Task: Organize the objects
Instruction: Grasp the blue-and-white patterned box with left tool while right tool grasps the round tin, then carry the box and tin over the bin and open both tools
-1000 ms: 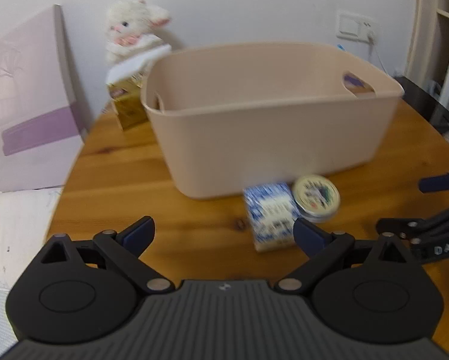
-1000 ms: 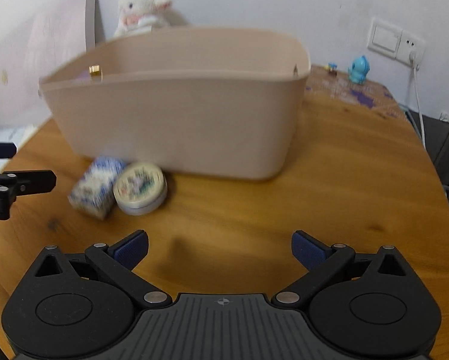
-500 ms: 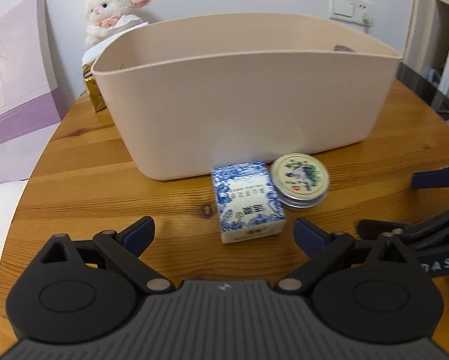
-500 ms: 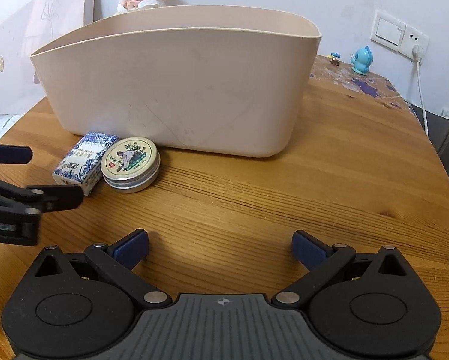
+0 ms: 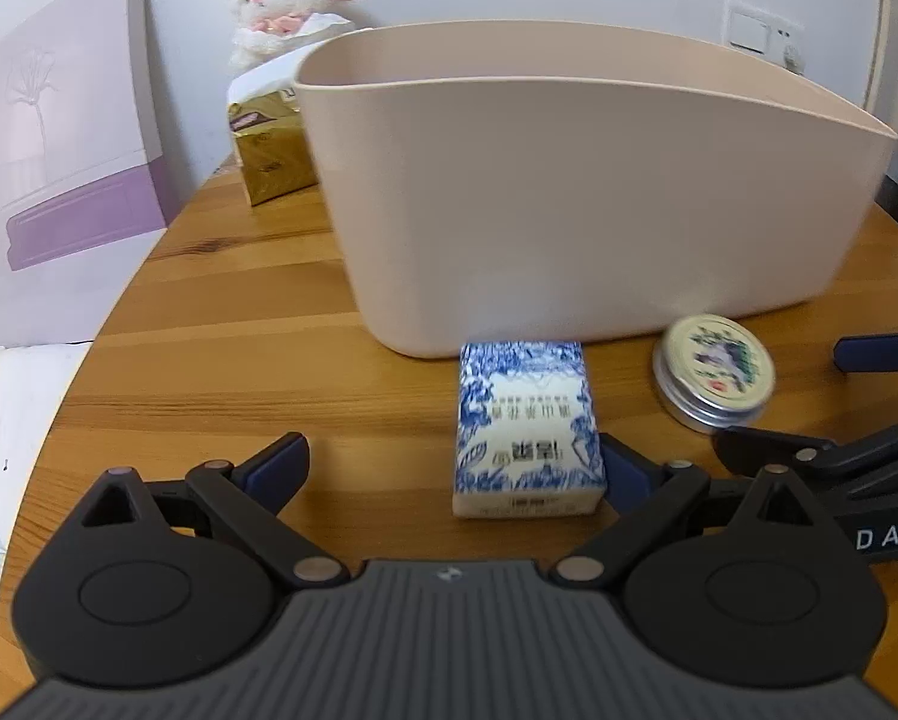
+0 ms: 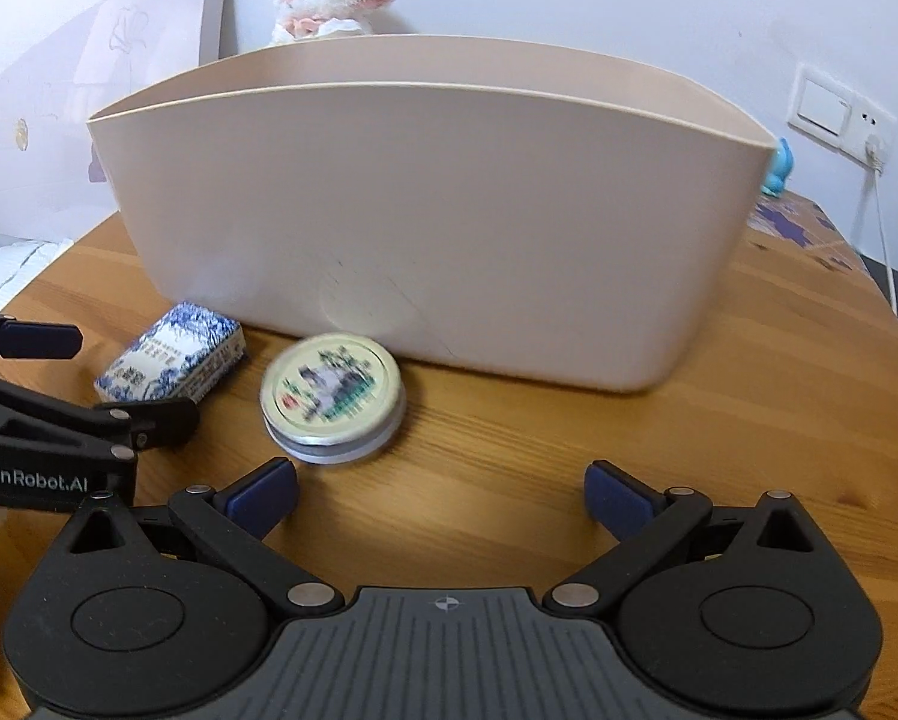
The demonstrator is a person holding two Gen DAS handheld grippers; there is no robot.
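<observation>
Along the left edge of the surface (image 5: 221, 324), a purple-and-white board (image 5: 59, 138) is seen leaning, with a gold pack (image 5: 272, 156) and a plush lamb (image 5: 293, 0) at the far left corner behind the bin (image 5: 569, 198). The bin is stood across the middle of the surface, and its inside is hidden from both views.

Close against the bin's near wall, the box (image 5: 524, 426) is laid flat, and the tin (image 5: 713, 369) is set just to its right, apart from it. Both are now framed much larger than half a second ago, so both tools have been brought lower and closer. The left tool (image 5: 449, 462) is held wide open, with the box now lying inside its gap, hard by the right pad; the left pad is well apart from it. Whether the right pad touches the box cannot be told. A shift to the right is judged necessary before a square grip can be taken.

Further right, the right tool (image 6: 440, 489) is likewise spread wide and grips nothing; the tin (image 6: 332, 396) lies just ahead of its left pad, outside the gap. At the far right edge, a blue figure (image 6: 776, 171) is partly hidden by the bin. Neither item is in the bin yet.
</observation>
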